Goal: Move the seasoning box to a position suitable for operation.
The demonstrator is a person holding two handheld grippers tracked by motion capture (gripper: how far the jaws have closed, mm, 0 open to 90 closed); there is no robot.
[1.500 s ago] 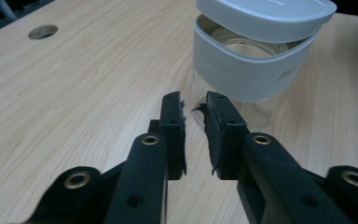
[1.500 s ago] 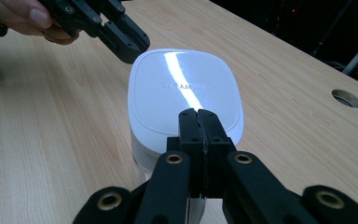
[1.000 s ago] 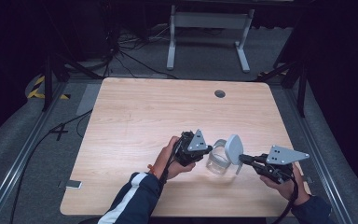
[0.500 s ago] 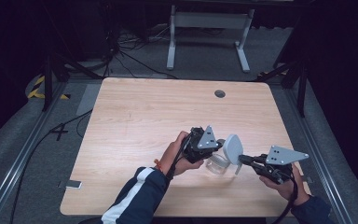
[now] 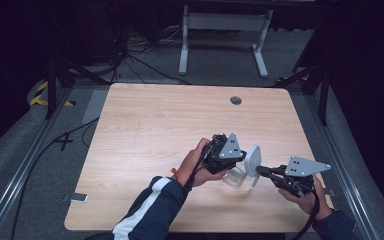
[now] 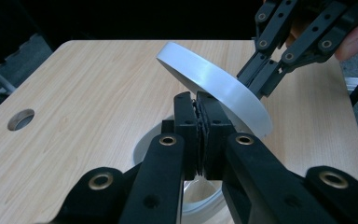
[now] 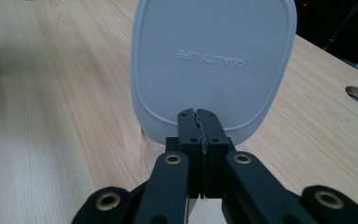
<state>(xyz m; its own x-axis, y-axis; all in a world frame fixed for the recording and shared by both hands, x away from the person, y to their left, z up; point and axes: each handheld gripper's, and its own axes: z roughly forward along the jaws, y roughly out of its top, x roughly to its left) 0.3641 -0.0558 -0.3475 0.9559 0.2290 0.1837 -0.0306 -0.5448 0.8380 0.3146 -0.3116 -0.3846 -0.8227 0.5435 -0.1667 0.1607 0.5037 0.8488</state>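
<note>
White plastic lid [image 7: 213, 60]: pinched at its rim between the right gripper's [image 7: 199, 117] jaws, which stand together on it; held tilted, above and just ahead of the left jaws, well clear of the table [image 5: 145, 125].

Lid face: embossed lettering reads mirrored in the right gripper view, so the underside likely faces that camera; holding it by the edge keeps the flat face free.

Clear container [image 6: 193, 198]: stands on the wood directly below the left gripper's [image 6: 199, 105] jaws, with its mouth open; in the high view it sits between the two grippers, under the lid.

Left jaws: pressed together, apparently clamped on the container's near wall; the wall itself is hard to make out between the pads, so this is a judgement. Such a grip would steady the light tub while the other hand works the lid.

Right jaws: clamped on the lid's edge, reaching in from the far side in the left gripper view.

Step in hand: lid and tub are apart, the lid angled beside the mouth; from the pose alone I cannot tell whether it is coming off or going on.

Risk: a thin rim grip may let the lid pivot.
</note>
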